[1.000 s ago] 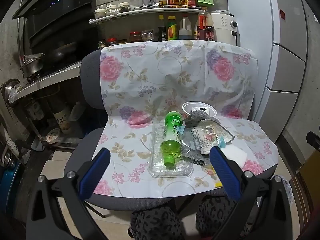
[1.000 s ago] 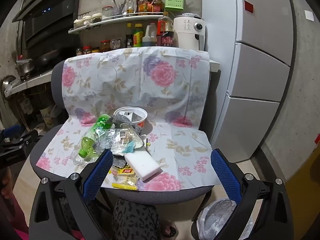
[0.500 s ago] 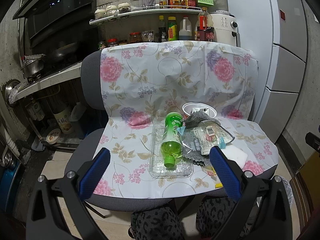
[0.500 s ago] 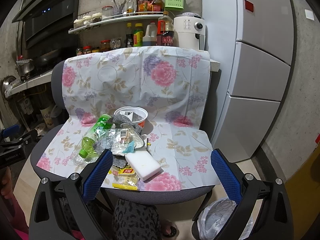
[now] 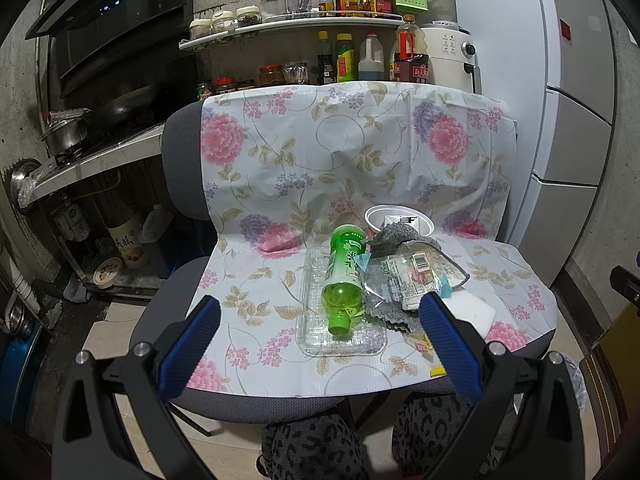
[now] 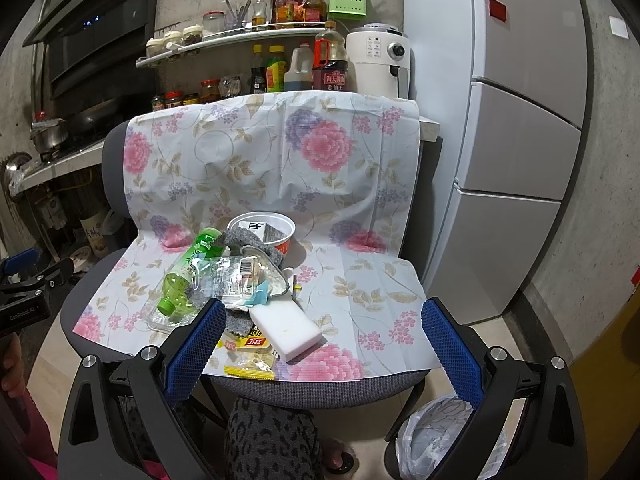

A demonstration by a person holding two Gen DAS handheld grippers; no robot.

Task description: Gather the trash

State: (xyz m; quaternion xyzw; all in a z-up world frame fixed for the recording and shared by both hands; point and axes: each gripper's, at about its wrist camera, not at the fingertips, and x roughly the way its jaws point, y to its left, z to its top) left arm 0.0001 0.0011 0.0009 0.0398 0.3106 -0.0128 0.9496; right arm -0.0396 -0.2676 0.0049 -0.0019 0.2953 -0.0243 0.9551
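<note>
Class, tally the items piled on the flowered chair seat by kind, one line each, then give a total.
Green plastic bottle: 1
Clear plastic tray: 1
Paper bowl: 1
Grey cloth: 1
Clear food wrapper: 1
White sponge block: 1
Yellow sachets: 2, as far as visible
Total: 8

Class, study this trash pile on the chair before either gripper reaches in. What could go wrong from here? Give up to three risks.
1. The green bottle lies on its side across a clear plastic tray; an off-centre pinch could roll it off the seat.
2. The yellow sachets sit at the seat's front edge and may be knocked off.
3. The bin with a white liner sits on the floor near the right gripper, so the left gripper has a longer carry.
</note>
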